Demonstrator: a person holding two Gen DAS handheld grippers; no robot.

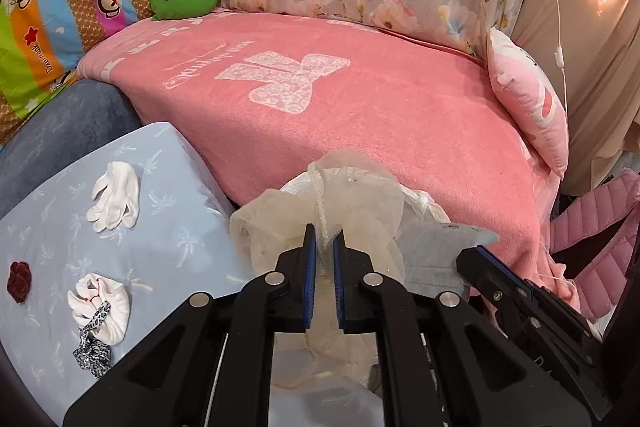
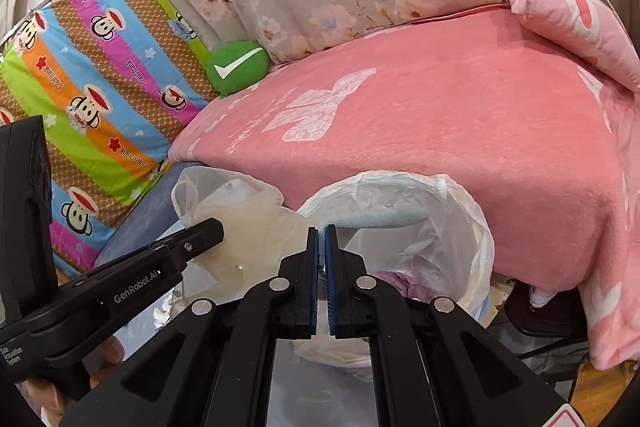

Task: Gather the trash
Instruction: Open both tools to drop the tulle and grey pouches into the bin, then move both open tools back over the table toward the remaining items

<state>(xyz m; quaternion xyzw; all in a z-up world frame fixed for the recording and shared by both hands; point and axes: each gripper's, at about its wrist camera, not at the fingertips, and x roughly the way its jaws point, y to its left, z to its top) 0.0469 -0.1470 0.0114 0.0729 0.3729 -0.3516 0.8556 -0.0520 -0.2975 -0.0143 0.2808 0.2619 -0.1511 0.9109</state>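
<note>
Left wrist view: the left gripper [image 1: 325, 239] is clenched on a cream mesh bath puff [image 1: 320, 211] by its cord, just beside the bed's near edge. The right gripper [image 2: 321, 233] is pinched on the rim of the white bin liner [image 2: 448, 227], apparently holding it open. Advisable: carry the puff fully over the mouth before letting go. Legible: "GenRobot.AI" on the left gripper; "Paul Frank" on the striped sheet [image 2: 100, 99].
</note>
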